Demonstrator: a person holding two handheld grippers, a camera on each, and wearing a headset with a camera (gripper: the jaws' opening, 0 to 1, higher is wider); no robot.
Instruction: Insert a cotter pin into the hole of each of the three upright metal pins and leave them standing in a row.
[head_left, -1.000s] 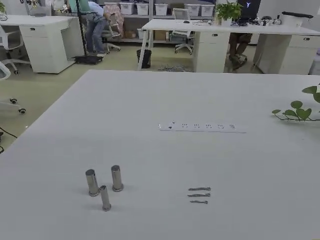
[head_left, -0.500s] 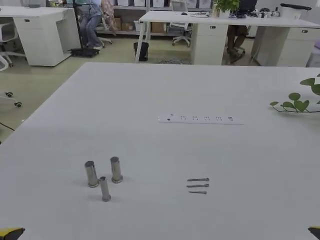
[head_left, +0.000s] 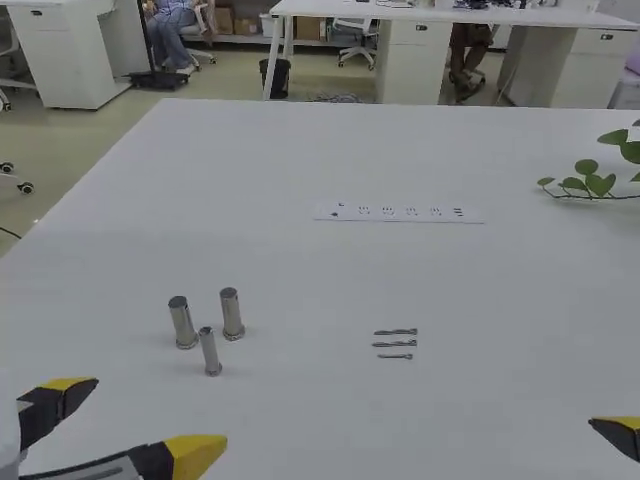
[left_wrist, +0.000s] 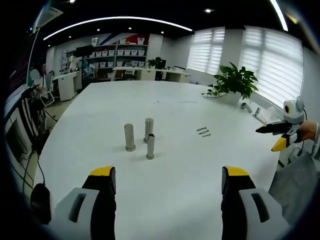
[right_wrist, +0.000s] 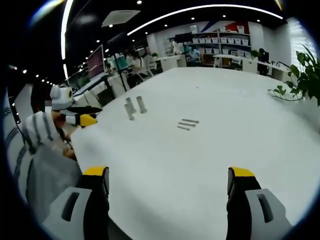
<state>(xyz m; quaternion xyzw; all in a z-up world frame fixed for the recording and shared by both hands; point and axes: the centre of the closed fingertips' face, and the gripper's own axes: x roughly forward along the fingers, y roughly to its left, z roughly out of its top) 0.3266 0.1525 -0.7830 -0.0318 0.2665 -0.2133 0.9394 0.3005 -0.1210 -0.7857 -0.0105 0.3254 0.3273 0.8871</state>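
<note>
Your left gripper (left_wrist: 167, 176) and right gripper (right_wrist: 170, 175) have just come up at the near edge of the desk (head_left: 400, 150), jaws wide and empty. The pins (head_left: 210, 351) stand toward the left edge and the cotters (head_left: 396, 343) lie mid-desk, untouched, so nothing is inserted yet.

No text can be read anywhere; the small marks on the white strip (head_left: 400, 213) on the counter (head_left: 300, 150) are blurred.
</note>
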